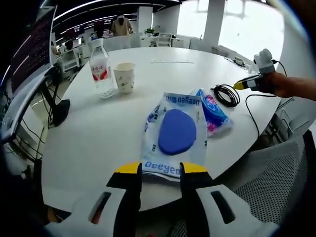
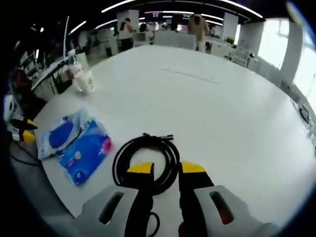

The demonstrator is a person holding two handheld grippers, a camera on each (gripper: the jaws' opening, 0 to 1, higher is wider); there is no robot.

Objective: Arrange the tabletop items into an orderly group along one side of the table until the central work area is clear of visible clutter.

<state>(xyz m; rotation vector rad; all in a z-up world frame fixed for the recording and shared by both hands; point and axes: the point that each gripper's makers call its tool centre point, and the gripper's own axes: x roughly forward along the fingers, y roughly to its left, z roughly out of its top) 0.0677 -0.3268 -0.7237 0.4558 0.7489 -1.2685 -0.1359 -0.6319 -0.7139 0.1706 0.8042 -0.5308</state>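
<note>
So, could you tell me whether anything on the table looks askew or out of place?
Nothing is spilled or damaged. The two wipe packs lie loose and overlapping near the table's edge, the blue one angled, with the coiled black cable beside them. The water bottle and paper cup stand upright together.

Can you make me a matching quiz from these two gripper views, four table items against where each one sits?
Items:
1. water bottle
2. paper cup
3. black cable coil
4. white wipes pack

Places:
A. just ahead of the left gripper
B. at the tips of the right gripper
C. beside the paper cup, red label
D. between the bottle and the packs

Pairs: 1-C, 2-D, 3-B, 4-A
</note>
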